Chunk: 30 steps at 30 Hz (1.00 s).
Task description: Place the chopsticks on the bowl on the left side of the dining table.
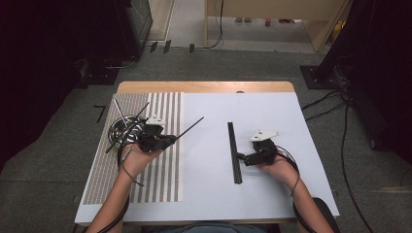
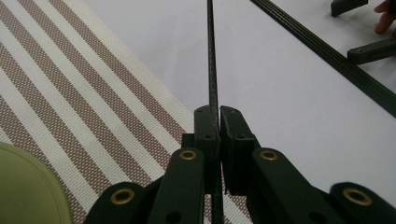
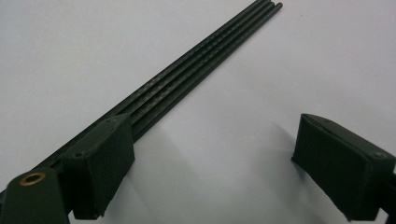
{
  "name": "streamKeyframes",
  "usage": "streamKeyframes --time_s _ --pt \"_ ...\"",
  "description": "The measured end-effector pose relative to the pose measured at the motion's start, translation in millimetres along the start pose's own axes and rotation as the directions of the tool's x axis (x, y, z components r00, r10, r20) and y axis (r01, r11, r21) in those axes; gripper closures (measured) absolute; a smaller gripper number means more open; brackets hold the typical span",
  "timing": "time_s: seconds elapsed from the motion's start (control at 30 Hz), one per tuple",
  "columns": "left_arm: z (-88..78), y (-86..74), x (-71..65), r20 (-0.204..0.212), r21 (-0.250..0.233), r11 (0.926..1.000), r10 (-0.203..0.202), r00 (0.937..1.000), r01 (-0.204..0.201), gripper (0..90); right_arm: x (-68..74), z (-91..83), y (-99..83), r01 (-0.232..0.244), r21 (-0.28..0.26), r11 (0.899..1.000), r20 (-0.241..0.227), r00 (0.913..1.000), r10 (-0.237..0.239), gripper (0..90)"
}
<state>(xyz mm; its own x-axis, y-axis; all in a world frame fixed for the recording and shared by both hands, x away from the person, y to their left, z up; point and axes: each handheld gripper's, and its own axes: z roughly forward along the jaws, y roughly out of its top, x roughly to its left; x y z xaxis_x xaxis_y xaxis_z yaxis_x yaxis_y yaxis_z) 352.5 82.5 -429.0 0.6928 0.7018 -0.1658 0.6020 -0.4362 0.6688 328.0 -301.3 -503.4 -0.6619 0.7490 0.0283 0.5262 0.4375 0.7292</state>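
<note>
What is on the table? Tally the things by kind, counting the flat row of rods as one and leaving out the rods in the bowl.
Grippers: 2 (left gripper, right gripper)
Mat: 1
Bowl: 1
Rod held by the left gripper: 1
Row of rods: 1
Total: 6

The table [image 1: 286, 194] has a white top with a wooden far edge. A striped mat [image 1: 160, 184] covers its left part, bearing a metal bowl [image 1: 120, 132]. A bundle of black rods [image 1: 234, 151] lies on the white surface.
</note>
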Motion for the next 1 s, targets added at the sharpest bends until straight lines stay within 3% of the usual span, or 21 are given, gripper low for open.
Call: streamKeyframes --time_s 1.0 --pt "-22.2 -6.9 21.6 -0.007 0.009 0.9999 -0.007 1.0000 0.007 87.6 0.0 0.2 0.2 0.001 0.001 1.000 0.001 1.0000 -0.001 11.9"
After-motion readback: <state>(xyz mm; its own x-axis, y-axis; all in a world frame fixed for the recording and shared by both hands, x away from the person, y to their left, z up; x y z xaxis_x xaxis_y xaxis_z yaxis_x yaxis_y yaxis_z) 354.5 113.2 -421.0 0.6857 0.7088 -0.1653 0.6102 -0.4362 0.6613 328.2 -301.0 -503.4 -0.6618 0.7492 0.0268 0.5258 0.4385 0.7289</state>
